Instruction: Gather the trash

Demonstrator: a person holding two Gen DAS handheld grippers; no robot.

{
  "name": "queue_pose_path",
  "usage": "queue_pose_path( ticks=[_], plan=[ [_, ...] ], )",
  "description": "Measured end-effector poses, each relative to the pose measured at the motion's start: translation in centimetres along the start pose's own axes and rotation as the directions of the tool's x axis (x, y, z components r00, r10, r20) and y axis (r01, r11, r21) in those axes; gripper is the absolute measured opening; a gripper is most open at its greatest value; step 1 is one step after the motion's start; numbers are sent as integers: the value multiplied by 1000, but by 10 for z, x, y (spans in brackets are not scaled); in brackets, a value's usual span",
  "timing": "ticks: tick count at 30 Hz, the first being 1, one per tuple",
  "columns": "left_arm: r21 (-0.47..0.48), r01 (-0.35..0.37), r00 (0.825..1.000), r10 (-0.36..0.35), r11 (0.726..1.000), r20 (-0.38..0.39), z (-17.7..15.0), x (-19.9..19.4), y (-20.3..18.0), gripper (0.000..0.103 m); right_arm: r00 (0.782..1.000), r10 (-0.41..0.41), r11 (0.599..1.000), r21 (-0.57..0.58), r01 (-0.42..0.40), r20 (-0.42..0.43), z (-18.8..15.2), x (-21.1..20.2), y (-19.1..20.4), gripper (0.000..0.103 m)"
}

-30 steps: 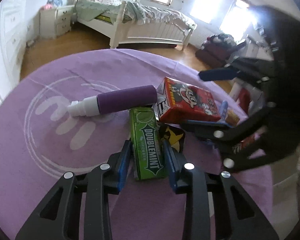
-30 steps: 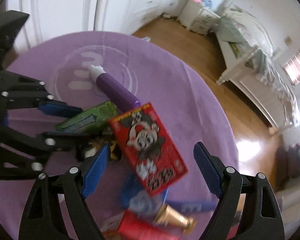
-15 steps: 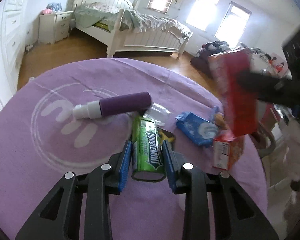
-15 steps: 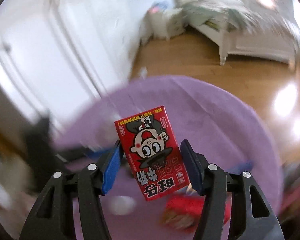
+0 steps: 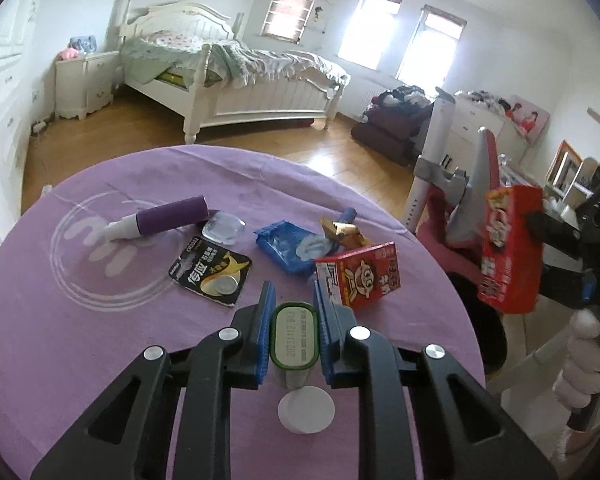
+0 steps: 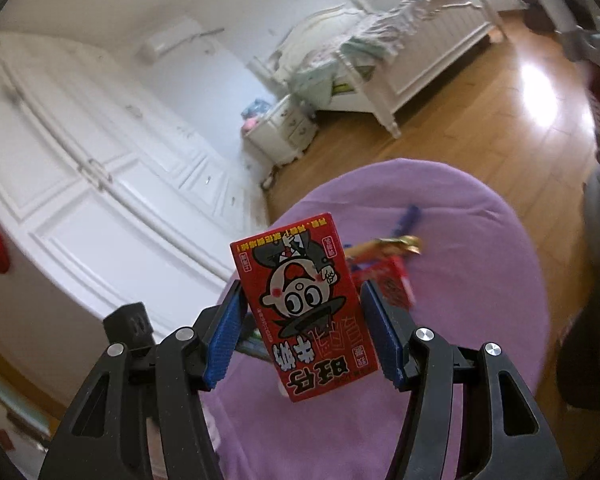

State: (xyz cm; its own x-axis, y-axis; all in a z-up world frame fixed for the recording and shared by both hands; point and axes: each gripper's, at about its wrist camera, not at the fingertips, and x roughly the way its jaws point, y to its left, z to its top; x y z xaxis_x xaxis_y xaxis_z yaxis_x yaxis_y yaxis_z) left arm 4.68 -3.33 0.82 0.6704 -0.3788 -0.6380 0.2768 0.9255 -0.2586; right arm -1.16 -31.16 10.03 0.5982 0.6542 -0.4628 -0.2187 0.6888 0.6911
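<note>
Left wrist view: the left tool point(image 5: 293, 334) pinches a green gum pack point(image 5: 293, 337) end-on above the purple table point(image 5: 60, 320); a shallow grip could let it slide out.

Right wrist view: the right tool point(image 6: 302, 334) clamps a red carton point(image 6: 306, 306) aloft, tilted; it may twist free.

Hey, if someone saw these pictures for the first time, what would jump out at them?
Probably the red cartoon carton, held upside down in the right gripper above the purple table. Next, the green gum pack clamped end-on in the left gripper, with a black battery card and blue wrapper littering the cloth beyond.
</note>
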Motion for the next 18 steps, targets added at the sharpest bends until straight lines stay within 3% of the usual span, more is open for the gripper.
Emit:
queue_pose_path(
  ticks=[12, 18],
  plan=[
    [9, -33, 995, 34, 999, -94, -35, 13, 3, 21, 1000, -8, 998, 55, 9, -14, -35, -16, -28, 59],
    [-36, -24, 1000, 24, 999, -21, -27, -1, -4, 20, 1000, -12, 998, 62, 11, 11, -38, -27, -31, 59]
  ],
)
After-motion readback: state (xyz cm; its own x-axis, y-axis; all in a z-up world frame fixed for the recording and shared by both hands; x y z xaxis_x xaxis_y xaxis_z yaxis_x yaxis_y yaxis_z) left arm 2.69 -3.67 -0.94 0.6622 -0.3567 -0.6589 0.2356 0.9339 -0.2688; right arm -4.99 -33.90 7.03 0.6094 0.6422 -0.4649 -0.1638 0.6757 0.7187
